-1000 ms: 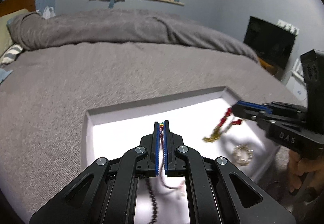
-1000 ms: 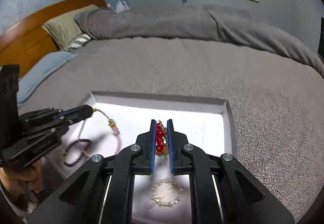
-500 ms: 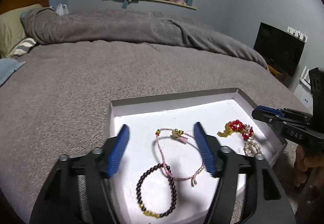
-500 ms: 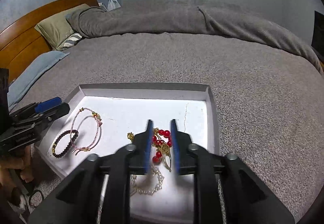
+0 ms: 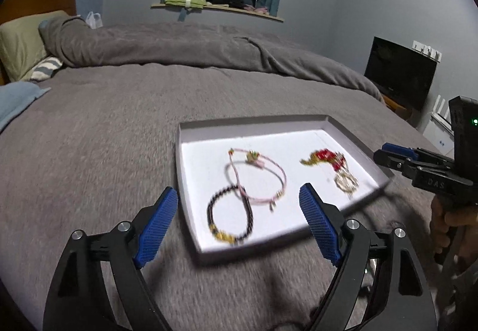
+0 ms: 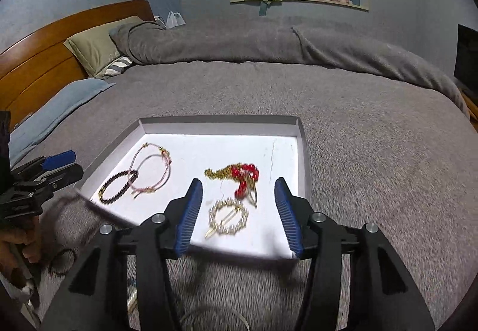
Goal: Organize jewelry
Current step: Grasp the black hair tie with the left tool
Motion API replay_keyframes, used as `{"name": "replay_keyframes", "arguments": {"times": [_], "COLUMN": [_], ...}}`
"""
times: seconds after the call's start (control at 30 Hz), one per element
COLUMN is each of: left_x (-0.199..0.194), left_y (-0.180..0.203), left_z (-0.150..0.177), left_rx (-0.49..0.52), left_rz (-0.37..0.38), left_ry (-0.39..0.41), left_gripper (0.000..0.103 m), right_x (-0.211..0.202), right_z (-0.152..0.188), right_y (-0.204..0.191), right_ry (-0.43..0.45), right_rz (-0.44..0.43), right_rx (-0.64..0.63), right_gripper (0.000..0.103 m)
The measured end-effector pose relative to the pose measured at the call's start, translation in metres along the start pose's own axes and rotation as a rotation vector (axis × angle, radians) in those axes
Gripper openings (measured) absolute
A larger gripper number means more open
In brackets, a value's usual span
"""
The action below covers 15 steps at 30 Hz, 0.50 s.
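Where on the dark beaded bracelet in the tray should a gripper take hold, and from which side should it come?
Grip the dark beaded bracelet across its near arc, by the gold beads, coming down from above over the white tray's near wall. It lies flat as an open loop, so one finger can drop inside the ring. Its far arc is probably worse: the pink cord bracelet crosses it there.

Both hand-held grippers point(image 5: 239, 223) point(image 6: 239, 211) newly open, seemingly back from tray point(image 5: 191, 211), jewelry released.
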<state>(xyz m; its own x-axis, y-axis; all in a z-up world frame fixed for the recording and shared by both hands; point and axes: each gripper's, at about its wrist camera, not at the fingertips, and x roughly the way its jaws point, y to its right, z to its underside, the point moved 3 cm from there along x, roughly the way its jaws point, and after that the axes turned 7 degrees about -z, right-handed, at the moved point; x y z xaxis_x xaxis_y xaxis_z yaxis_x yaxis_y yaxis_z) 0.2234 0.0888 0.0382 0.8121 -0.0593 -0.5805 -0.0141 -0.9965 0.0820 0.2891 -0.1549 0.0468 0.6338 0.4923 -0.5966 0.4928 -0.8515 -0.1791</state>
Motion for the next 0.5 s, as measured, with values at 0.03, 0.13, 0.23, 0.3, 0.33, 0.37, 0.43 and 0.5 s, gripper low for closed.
{"name": "replay_keyframes", "arguments": {"times": [0.03,0.13,0.23,0.3,0.33,0.37,0.43,0.5], "left_x": [-0.006,-0.016,-0.024,-0.03,-0.031,-0.034,-0.039,-0.044], "left_y": [0.001,0.003,0.005,0.007,0.008,0.008,0.009,0.008], "left_z": [0.005,0.015,0.026,0.035,0.038,0.041,0.049,0.056], "left_rx": [0.001,0.003,0.004,0.005,0.007,0.008,0.008,0.01], "left_rz": [0.007,0.018,0.026,0.036,0.036,0.035,0.042,0.046], "left_ry": [-0.002,-0.006,-0.019,-0.027,-0.03,-0.033,-0.041,-0.045], "left_gripper": [0.084,0.084,0.084,0.084,0.084,0.084,0.084,0.084], "right_x": [-0.002,-0.009,-0.014,-0.018,-0.019,-0.022,-0.027,-0.032], "right_z": [0.003,0.012,0.024,0.033,0.037,0.042,0.051,0.059], "right_y": [-0.001,-0.002,-0.003,-0.005,-0.006,-0.007,-0.008,-0.012], "right_ry": [0.0,-0.001,-0.008,-0.016,-0.018,-0.022,-0.022,-0.026], "right_rz": [0.001,0.002,0.0,-0.001,-0.001,0.0,-0.001,-0.001], "right_rx": [-0.001,0.004,0.009,0.01,0.01,0.013,0.016,0.013], "right_gripper": [0.052,0.053,0.053,0.054,0.055,0.057,0.058,0.058]}}
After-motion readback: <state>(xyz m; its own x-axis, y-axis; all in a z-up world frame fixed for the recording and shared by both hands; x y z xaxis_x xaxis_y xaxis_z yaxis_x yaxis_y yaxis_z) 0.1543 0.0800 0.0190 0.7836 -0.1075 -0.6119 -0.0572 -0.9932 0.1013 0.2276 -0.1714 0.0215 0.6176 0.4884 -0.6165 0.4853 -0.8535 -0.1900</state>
